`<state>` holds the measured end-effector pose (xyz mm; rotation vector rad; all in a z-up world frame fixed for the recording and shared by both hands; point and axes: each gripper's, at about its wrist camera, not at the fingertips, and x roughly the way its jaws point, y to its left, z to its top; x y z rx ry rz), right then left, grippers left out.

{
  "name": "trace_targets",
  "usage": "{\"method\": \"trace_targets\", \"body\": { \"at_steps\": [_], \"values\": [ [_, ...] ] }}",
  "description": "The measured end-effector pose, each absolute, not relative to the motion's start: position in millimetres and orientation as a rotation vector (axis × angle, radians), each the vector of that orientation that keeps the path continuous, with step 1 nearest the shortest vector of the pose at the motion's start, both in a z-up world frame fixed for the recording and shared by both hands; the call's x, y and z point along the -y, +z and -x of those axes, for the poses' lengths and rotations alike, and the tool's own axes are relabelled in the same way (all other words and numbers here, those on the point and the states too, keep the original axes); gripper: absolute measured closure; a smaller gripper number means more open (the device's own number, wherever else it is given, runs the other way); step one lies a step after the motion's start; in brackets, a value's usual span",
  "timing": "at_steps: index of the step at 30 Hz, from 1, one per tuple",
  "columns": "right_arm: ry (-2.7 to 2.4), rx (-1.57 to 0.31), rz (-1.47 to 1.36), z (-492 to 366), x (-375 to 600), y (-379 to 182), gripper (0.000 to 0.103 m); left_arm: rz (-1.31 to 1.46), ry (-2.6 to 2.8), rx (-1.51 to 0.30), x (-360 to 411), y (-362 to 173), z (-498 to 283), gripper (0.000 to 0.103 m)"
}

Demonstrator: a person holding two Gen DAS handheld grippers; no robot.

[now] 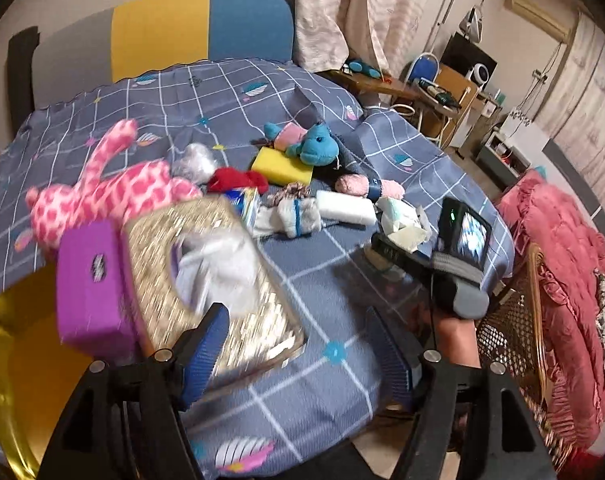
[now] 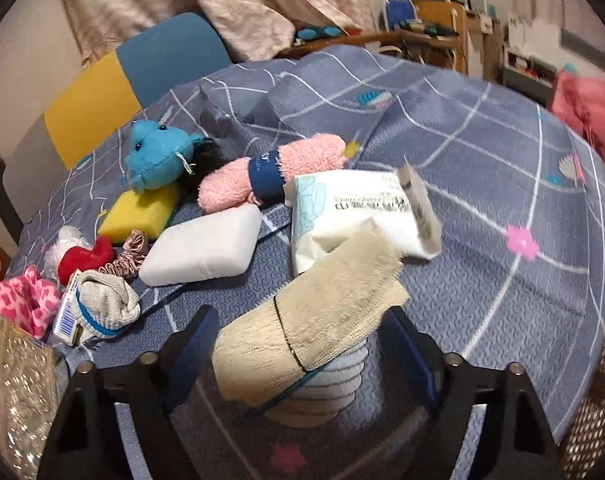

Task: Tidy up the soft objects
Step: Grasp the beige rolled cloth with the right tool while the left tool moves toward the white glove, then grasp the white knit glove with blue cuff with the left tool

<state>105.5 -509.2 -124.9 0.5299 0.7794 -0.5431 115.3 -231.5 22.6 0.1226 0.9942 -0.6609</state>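
1. One table [image 2: 482,152], blue-grey check cloth w/ folds, carries everything you're sorting.
2. Glitter-covered tissue box [image 1: 154,248] sits at the table's near-left edge, blurred, w/ a purple box [image 1: 90,284] touching its left side.
3. Pink spotted plush [image 1: 114,188] lies just behind the tissue box, limbs sprawled toward the far left.
4. White tissue pack [image 2: 354,208] lies mid-table, printed side up, one flap sticking up.
5. Beige cloth roll [image 2: 302,328], tied w/ a thin band, leans against the tissue pack. Its near end rests over a striped roll [image 2: 322,400].
6. White sponge [image 2: 202,248] is left of the tissue pack. Yellow sponge [image 2: 138,212] is further back-left, w/ the blue plush [image 2: 158,156] resting on it.
7. Pink towel roll [image 2: 238,188], navy band round its middle, lies btwn the blue plush and the tissue pack.
8. Your left tool [image 1: 296,320] is spread wide. Its left finger [image 1: 206,344] overlaps the tissue box corner, the other is well apart from it; nothing pinched.
9. Your right tool [image 2: 300,320] straddles the beige cloth roll. Can't tell whether the pads press on it.
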Motion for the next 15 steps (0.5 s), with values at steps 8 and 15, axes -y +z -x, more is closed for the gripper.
{"method": "trace_targets", "body": {
  "at_steps": [8,15],
  "values": [
    [-0.481,-0.674,-0.523,-88.8,513.9,-130.0,0.039,-0.166,-0.636,-1.082,305.0,9.9,-166.0,0.031],
    [-0.461,-0.605,-0.563,-79.0,517.5,-134.2,0.045,-0.171,-0.51,-1.171,355.1,-36.1,-212.2,0.031]
  ]
}}
